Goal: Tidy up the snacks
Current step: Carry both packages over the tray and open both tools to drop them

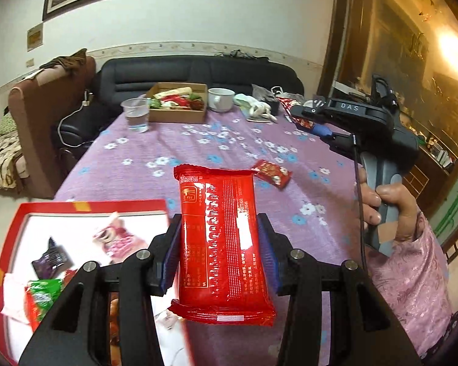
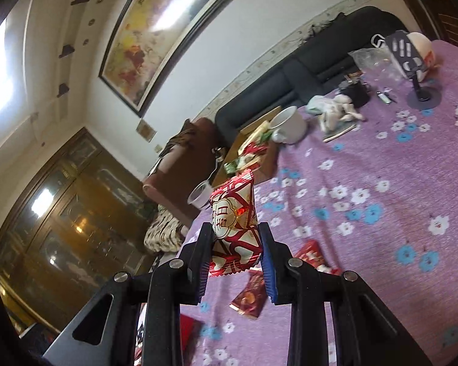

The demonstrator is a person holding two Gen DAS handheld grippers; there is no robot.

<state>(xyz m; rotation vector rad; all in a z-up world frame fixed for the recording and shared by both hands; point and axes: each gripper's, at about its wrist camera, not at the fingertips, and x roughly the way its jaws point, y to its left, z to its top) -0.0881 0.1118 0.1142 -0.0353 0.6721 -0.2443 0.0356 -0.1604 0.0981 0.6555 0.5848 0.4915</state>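
Red-rimmed tray [image 1: 6,244] sits at far left w/ a few snacks in it. Left gripper [image 1: 219,244] is clamped on a long red foil pack [image 1: 219,228], pads on its 2 long edges mid-length, lifted above the purple cloth [image 1: 137,164]. Pack looks light, puffy, slick; a mid-body hold suits it, but squeezing hard could crush what's inside. Right gripper [image 2: 235,241] pinches a small red-white pouch [image 2: 233,219] by its lower half: soft, crinkly, nearly weightless, prob. slips if the hold loosens.

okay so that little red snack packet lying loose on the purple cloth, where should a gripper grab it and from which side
Grip the small red packet across its narrow middle, coming from above. It lies flat on the tablecloth with bare cloth around it, so the fingers can straddle its long edges.
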